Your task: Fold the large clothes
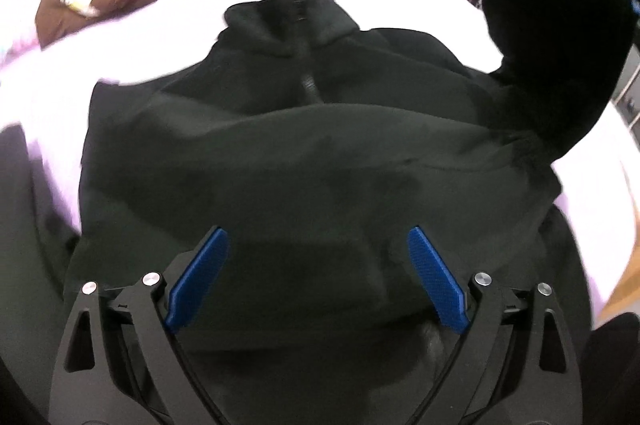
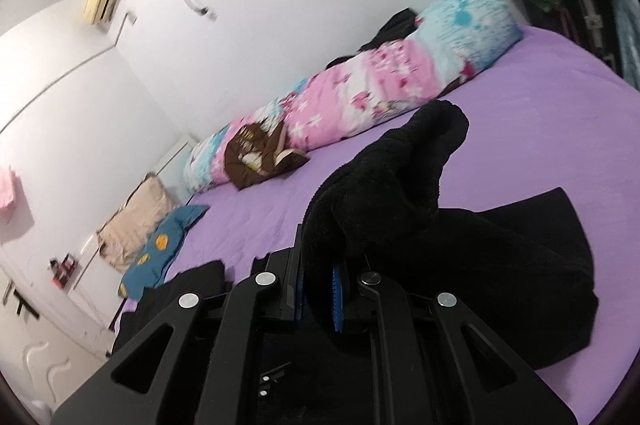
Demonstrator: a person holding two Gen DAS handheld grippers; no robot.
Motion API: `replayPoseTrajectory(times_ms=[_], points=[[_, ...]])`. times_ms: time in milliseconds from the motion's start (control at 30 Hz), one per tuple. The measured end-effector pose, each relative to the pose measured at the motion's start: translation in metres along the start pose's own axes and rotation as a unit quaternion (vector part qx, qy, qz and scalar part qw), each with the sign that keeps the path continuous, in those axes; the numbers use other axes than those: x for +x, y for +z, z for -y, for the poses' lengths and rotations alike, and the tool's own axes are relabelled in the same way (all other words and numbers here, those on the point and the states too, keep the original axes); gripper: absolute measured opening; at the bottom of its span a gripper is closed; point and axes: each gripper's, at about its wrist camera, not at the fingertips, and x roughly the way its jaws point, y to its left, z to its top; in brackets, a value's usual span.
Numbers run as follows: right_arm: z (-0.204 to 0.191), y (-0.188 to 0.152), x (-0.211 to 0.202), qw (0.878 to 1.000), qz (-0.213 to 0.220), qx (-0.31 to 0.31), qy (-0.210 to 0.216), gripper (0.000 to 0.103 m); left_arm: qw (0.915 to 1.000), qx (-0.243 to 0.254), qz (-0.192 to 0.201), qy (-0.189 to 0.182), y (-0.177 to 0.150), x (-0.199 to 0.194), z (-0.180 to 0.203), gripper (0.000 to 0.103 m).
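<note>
black fleece jacket (image 1: 304, 145) is the garment being folded, and it is met first at the right gripper (image 2: 318, 289), whose blue pads (image 2: 337, 299) are seen pressed together on a bunched sleeve (image 2: 384, 185) that is lifted off the bed at centre frame. the left gripper (image 1: 318, 277) is seen at the bottom of its own view with its blue pads (image 1: 434, 281) spread wide and nothing between them, hovering over the lower part of the jacket. the jacket's body is laid flat on the purple sheet (image 2: 540, 105), collar (image 1: 288, 13) toward the top of the frame, zip (image 1: 306, 81) running down the middle; the raised sleeve appears again at the upper right of the left view. the fabric is judged soft, thick and limp, fairly light, likely to sag and slump rather than hold a crease, so it is best taken at a cuff, hem or shoulder seam. beyond it a floral quilt (image 2: 360, 97) and a brown garment (image 2: 260, 157) are seen along the wall. the hem nearest the left camera is hidden by the gripper, the other sleeve cannot be made out, and edges are blurred.
</note>
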Motion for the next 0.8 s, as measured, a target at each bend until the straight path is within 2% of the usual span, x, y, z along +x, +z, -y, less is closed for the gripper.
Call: replayPoseTrajectory(times_ms=[100, 167, 200, 233, 333, 433, 467, 533, 600, 667, 733, 767, 800], points=[[-0.021, -0.010, 0.018, 0.999, -0.023, -0.024, 0.004, 0.010, 0.9984, -0.036, 0.014, -0.043, -0.004, -0.016, -0.020, 0.090], [-0.032, -0.017, 0.029, 0.999, -0.037, -0.037, 0.003, 0.010, 0.9913, -0.076, 0.019, -0.106, -0.002, -0.024, -0.035, 0.093], [-0.038, -0.022, 0.035, 0.998, -0.045, -0.043, 0.003, 0.010, 0.9836, -0.100, 0.016, -0.149, -0.001, -0.028, -0.042, 0.096], [-0.044, -0.026, 0.041, 0.998, -0.050, -0.044, 0.003, 0.010, 0.9779, -0.114, 0.013, -0.175, 0.002, -0.030, -0.045, 0.096], [-0.058, -0.034, 0.054, 0.996, -0.066, -0.052, 0.006, 0.010, 0.9699, -0.126, 0.009, -0.208, 0.010, -0.036, -0.048, 0.096], [-0.084, -0.046, 0.066, 0.993, -0.078, -0.092, 0.001, 0.010, 0.9468, -0.169, 0.012, -0.274, 0.012, -0.038, -0.066, 0.096], [-0.094, -0.051, 0.071, 0.991, -0.084, -0.109, -0.001, 0.010, 0.9410, -0.182, 0.012, -0.285, 0.012, -0.037, -0.072, 0.096], [-0.113, -0.061, 0.080, 0.986, -0.094, -0.137, -0.002, 0.010, 0.9230, -0.214, 0.012, -0.320, 0.015, -0.034, -0.087, 0.096], [-0.128, -0.072, 0.090, 0.981, -0.103, -0.163, -0.010, 0.010, 0.9113, -0.231, 0.007, -0.341, 0.023, -0.031, -0.099, 0.096], [-0.138, -0.081, 0.097, 0.977, -0.110, -0.181, -0.019, 0.010, 0.9071, -0.229, -0.007, -0.353, 0.033, -0.031, -0.102, 0.096], [-0.146, -0.091, 0.105, 0.973, -0.117, -0.196, -0.027, 0.010, 0.8965, -0.228, 0.003, -0.380, 0.047, -0.037, -0.104, 0.097], [-0.149, -0.096, 0.109, 0.971, -0.121, -0.204, -0.032, 0.010, 0.8941, -0.227, 0.007, -0.386, 0.051, -0.039, -0.105, 0.097], [-0.151, -0.101, 0.112, 0.969, -0.125, -0.210, -0.035, 0.010, 0.8953, -0.224, 0.010, -0.385, 0.057, -0.041, -0.105, 0.097]])
